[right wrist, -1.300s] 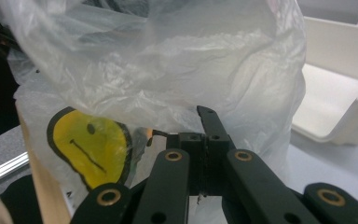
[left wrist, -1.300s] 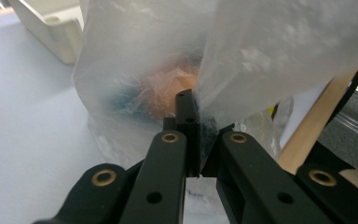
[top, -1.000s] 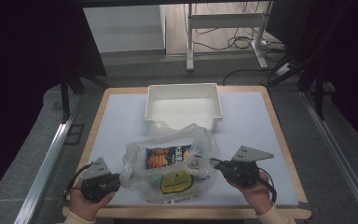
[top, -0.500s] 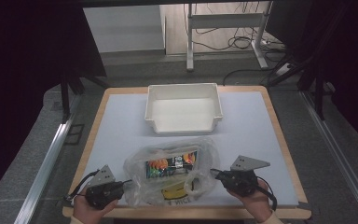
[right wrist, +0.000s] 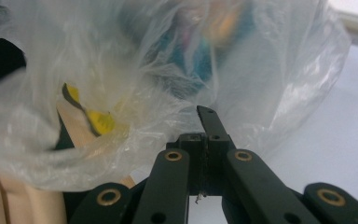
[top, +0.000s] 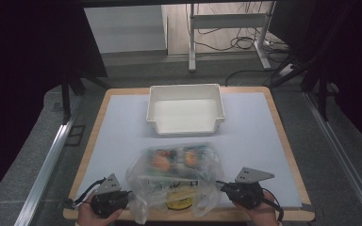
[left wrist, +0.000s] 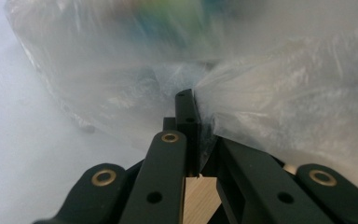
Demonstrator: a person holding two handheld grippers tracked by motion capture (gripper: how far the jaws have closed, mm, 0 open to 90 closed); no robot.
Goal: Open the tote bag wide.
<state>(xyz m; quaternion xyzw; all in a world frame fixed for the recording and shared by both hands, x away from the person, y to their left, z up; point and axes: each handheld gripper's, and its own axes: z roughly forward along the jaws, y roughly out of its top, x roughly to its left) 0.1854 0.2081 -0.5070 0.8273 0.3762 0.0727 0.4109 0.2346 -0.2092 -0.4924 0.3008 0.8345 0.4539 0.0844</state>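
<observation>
Pinching the plastic bag (top: 174, 181) with both grippers' fingers clamped on its edges, lower frame, I risk tearing the thin film.

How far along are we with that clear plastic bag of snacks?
Done: the clear plastic bag with its colourful snack packet lies at the table's near edge. In hand: the left hand-held gripper and right hand-held gripper are shut on its two sides. Left, probably: the white rectangular plastic bin behind it is empty.
</observation>
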